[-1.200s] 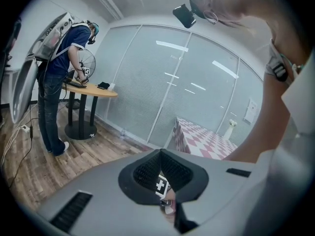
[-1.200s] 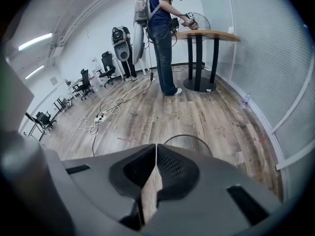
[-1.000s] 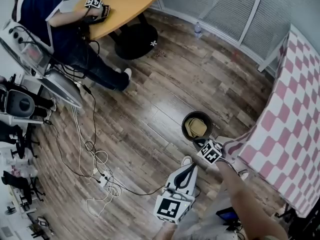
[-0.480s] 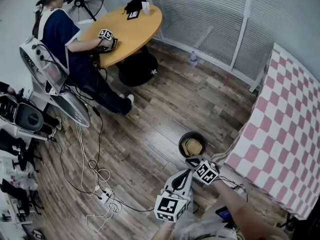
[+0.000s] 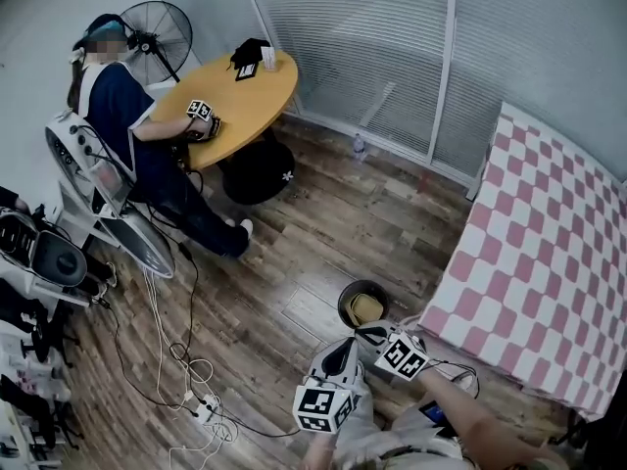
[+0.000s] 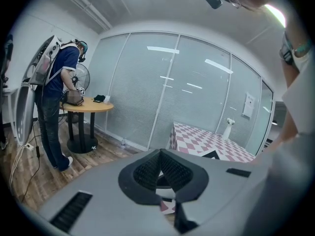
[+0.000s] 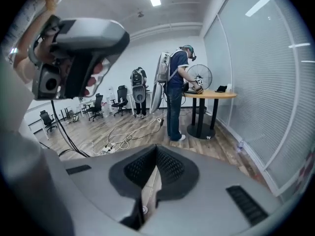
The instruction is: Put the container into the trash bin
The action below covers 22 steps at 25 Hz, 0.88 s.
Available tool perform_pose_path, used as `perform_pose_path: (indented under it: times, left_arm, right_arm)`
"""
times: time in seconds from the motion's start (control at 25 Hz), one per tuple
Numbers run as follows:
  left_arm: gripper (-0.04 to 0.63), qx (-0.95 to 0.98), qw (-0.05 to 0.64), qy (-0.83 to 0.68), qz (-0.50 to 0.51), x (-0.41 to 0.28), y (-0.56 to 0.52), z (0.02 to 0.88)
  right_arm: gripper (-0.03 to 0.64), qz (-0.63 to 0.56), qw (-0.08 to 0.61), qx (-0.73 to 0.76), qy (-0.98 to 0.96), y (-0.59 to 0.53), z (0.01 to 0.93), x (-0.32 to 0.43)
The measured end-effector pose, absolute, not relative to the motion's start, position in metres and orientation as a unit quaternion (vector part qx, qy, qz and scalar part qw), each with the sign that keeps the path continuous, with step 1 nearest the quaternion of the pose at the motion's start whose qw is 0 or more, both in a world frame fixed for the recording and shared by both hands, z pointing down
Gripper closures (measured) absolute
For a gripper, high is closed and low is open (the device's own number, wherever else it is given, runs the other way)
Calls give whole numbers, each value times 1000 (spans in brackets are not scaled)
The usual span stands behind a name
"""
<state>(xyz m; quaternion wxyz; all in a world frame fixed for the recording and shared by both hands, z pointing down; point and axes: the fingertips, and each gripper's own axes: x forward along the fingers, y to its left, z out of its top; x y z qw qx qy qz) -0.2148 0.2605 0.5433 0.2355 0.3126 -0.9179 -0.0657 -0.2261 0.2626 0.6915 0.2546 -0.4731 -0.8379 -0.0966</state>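
Note:
The black trash bin (image 5: 345,302) stands on the wood floor beside the checkered table. A yellowish container (image 5: 366,308) lies inside it. My right gripper (image 5: 370,333) hovers just on the near side of the bin, apart from it, shut with nothing between its jaws. My left gripper (image 5: 340,352) hangs beside it, a little nearer to me, with its pads also meeting. In the left gripper view the left gripper (image 6: 160,156) has its tips touching and holds nothing. The right gripper (image 7: 156,149) in its own view is shut and points across the room.
A pink-and-white checkered table (image 5: 549,292) fills the right side. A person (image 5: 127,116) works at a round wooden table (image 5: 230,96) at the far left, with a fan (image 5: 157,27) behind. Cables and a power strip (image 5: 186,360) lie on the floor at the left. A bottle (image 5: 359,147) stands by the blinds.
Both grippers have risen, the right one much more, drawing back from the bin's rim. The head view has lifted and shows more of the room. The container stays in the bin.

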Motion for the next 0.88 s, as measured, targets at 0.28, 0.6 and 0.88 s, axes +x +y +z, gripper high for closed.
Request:
perform_pose_path:
  times: [0.28,0.6,0.88]
  left_arm:
    - [589,315,203,-925,-60,-209,250,512]
    - [589,318,154,-933,-70,-199,245,468]
    - [589,333,98,-935,-75,-184,240,412]
  right_arm:
    - [623,-96,169,-476,-858,252,604,-208]
    - [623,-68,82,-451,-886,245,491,-187]
    - [623,-65,41,-404,-911,220,441,-174]
